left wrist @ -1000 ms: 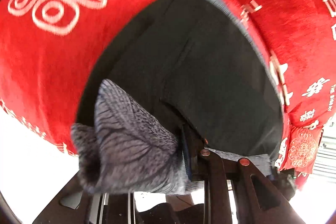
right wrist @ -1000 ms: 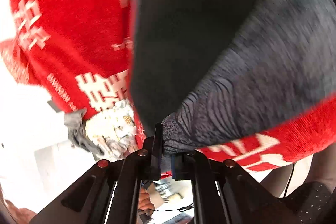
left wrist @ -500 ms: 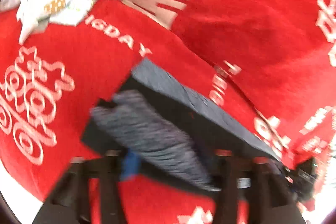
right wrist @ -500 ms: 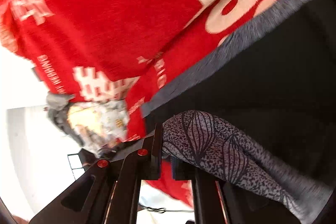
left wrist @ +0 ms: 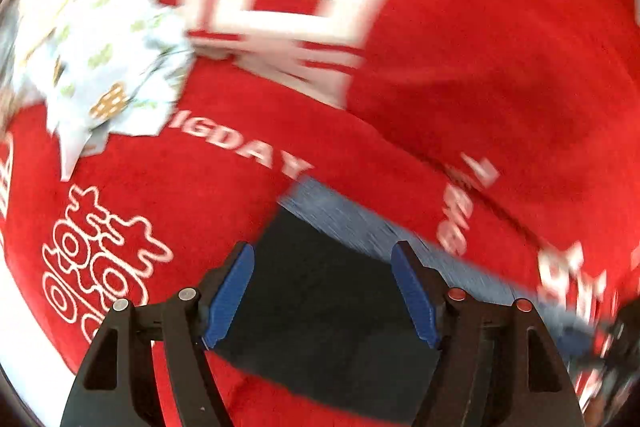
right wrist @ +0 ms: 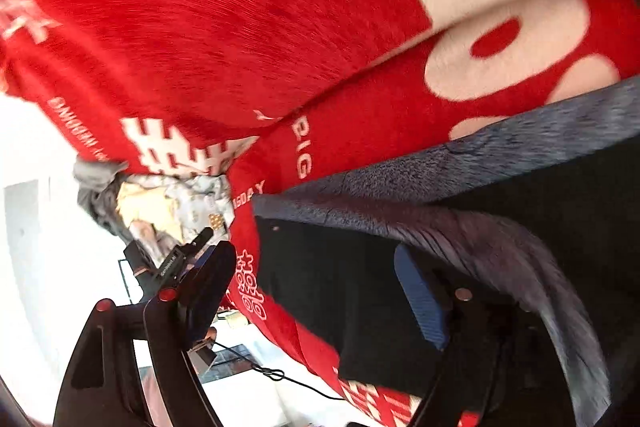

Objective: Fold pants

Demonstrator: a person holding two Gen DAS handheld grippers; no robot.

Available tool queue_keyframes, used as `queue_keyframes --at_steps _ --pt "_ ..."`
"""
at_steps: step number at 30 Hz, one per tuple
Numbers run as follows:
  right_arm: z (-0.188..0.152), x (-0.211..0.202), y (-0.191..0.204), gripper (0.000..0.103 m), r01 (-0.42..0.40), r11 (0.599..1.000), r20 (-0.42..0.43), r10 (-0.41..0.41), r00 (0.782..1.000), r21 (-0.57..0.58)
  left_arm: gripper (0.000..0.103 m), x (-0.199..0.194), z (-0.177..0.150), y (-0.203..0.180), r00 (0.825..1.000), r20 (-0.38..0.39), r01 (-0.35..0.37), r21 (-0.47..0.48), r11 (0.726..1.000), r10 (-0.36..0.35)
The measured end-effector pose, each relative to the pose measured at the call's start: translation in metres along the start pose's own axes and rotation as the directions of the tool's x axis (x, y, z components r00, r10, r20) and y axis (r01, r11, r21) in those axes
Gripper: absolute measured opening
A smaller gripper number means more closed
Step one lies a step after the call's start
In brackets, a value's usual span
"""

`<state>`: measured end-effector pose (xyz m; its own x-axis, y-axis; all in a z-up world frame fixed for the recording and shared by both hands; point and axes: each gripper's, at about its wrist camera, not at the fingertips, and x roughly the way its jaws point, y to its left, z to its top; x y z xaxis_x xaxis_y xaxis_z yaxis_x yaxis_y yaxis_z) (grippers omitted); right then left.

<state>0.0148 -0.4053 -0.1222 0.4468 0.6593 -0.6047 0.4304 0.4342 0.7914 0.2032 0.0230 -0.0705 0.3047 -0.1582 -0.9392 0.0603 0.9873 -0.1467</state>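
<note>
A red plush blanket (left wrist: 480, 75) with white characters and lettering covers the whole supporting surface; what lies beneath it cannot be told. In the left wrist view, large white block characters sit at the top centre and an outlined white emblem at the lower left. The folded dark pants (left wrist: 320, 291) lie directly on the blanket at the bottom centre, their grey edge toward the upper right. A crumpled pale patterned cloth (left wrist: 100, 67) rests on the blanket at the upper left. In the right wrist view the pants (right wrist: 520, 211) fill the lower right and the pale cloth (right wrist: 180, 207) sits at the centre left.

Red blanket (left wrist: 480, 67) with white lettering, crumpled patterned cloth (left wrist: 100, 67)
</note>
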Motion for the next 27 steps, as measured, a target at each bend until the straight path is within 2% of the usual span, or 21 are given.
queue_keyframes --at_steps 3,6,8,9,10,13,16,19,22,27 --pt "-0.023 -0.05 -0.008 0.085 0.051 0.998 0.047 -0.049 0.998 -0.035 0.073 -0.008 -0.04 -0.05 0.991 -0.092 0.105 0.113 0.988 -0.095" --pt "-0.053 -0.104 -0.042 0.085 0.111 0.994 0.075 -0.112 0.991 0.014 0.073 -0.001 -0.091 -0.112 0.953 -0.231 0.238 0.169 0.957 -0.196" --pt "-0.076 -0.139 -0.075 0.085 0.138 0.986 0.087 -0.146 0.985 0.088 0.073 0.008 -0.128 -0.161 0.91 -0.328 0.327 0.197 0.924 -0.252" --pt "-0.089 -0.155 -0.092 0.085 0.145 0.981 0.093 -0.158 0.983 0.129 0.073 0.011 -0.143 -0.182 0.895 -0.358 0.354 0.208 0.912 -0.266" --pt "-0.104 -0.173 -0.111 0.085 0.157 0.971 0.101 -0.177 0.979 0.178 0.073 0.017 -0.162 -0.21 0.867 -0.407 0.397 0.214 0.892 -0.288" --pt "-0.149 -0.216 -0.159 0.085 0.197 0.936 0.115 -0.239 0.964 0.293 0.073 0.032 -0.198 -0.269 0.797 -0.501 0.493 0.221 0.841 -0.336" --pt "-0.188 -0.239 -0.195 0.085 0.218 0.9 0.115 -0.279 0.953 0.377 0.073 0.042 -0.227 -0.316 0.755 -0.57 0.533 0.248 0.809 -0.323" --pt "-0.223 -0.251 -0.232 0.085 0.217 0.857 0.121 -0.305 0.945 0.467 0.073 0.047 -0.243 -0.346 0.739 -0.602 0.557 0.294 0.777 -0.302" --pt "-0.248 -0.25 -0.255 0.084 0.193 0.84 0.144 -0.303 0.942 0.508 0.073 0.052 -0.255 -0.366 0.728 -0.618 0.579 0.322 0.75 -0.296" --pt "-0.268 -0.234 -0.275 0.08 0.077 0.836 0.195 -0.215 0.957 0.543 0.073 0.058 -0.264 -0.374 0.73 -0.618 0.578 0.334 0.744 -0.29"
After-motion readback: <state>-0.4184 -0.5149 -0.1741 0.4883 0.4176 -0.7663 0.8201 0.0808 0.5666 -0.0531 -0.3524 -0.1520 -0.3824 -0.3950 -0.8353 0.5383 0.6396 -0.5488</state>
